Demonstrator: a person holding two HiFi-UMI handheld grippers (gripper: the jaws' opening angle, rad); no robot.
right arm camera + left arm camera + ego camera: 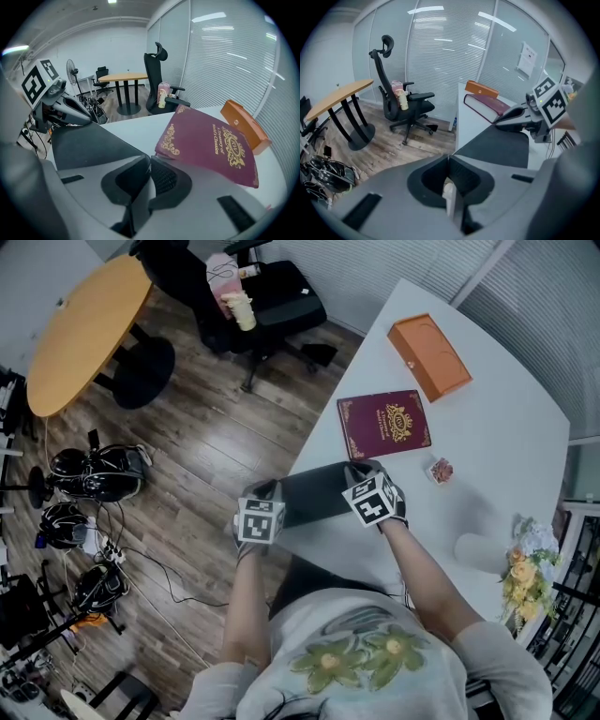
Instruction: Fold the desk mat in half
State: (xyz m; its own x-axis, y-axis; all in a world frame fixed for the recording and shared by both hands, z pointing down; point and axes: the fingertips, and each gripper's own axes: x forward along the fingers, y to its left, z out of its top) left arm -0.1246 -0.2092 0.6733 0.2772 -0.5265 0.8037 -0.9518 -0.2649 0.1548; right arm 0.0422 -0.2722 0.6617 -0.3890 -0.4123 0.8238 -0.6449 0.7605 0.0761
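left gripper [449, 158] and right gripper [149, 160] each pinch their jaws nearly closed on a thin edge of the dark desk mat [317, 495]. the mat spans between them at the white table's [487, 456] near left edge, with a maroon book [383, 423] just beyond it.

Wood floor [206, 456], office chair [253, 296] — window blinds [450, 56]

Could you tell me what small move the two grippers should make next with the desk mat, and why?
Probably lower both together until the held edge lies flat, then let go. The left gripper and right gripper are each shut on an edge of the dark desk mat, which spans between them at the white table's near side and does not look laid flat yet.
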